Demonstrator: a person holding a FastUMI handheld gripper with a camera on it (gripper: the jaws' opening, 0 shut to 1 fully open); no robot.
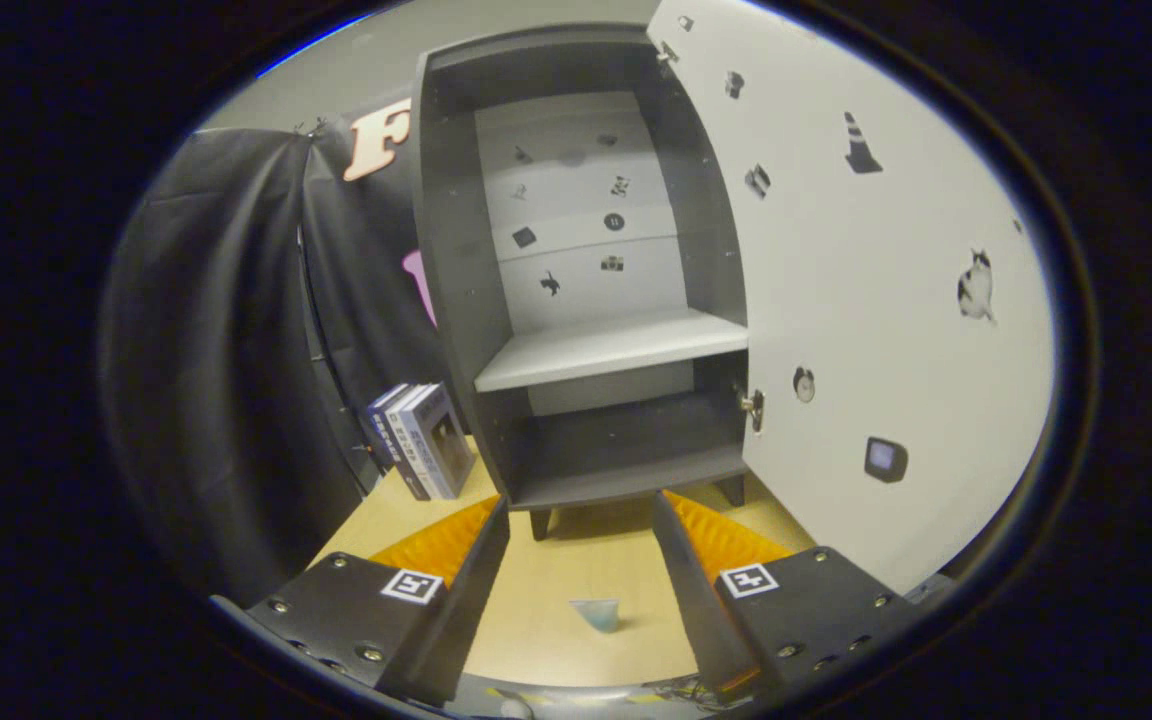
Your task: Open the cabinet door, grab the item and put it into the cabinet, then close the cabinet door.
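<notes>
- ok so from my end I count one cabinet [576,280], dark frame, standing on short legs on the wooden table [576,560], straight ahead of the gripper.
- one cabinet door [856,330], pale, swung wide open on the right side, with little picture stickers scattered on it. more of the same stickers on the cabinet's back panel.
- one pale shelf [608,350] inside, splitting it into two compartments, upper and lower. I can't see anything sitting in either one.
- two hinges on the door edge that I can make out, one up top [666,52], one down low [752,406].
- books [421,440] standing upright to the left of the cabinet, looks like three, spines packed tight so don't quote me.
- one item [596,612]: a small pale bluish thing on the table, near me, sitting between the two fingers and well short of the cabinet. too small to say what it is exactly.
- gripper [581,525]: fingers spread wide apart, nothing pinched, neither finger touching the item or the cabinet. fingertips reach about to the cabinet's bottom front edge as I see it.
</notes>
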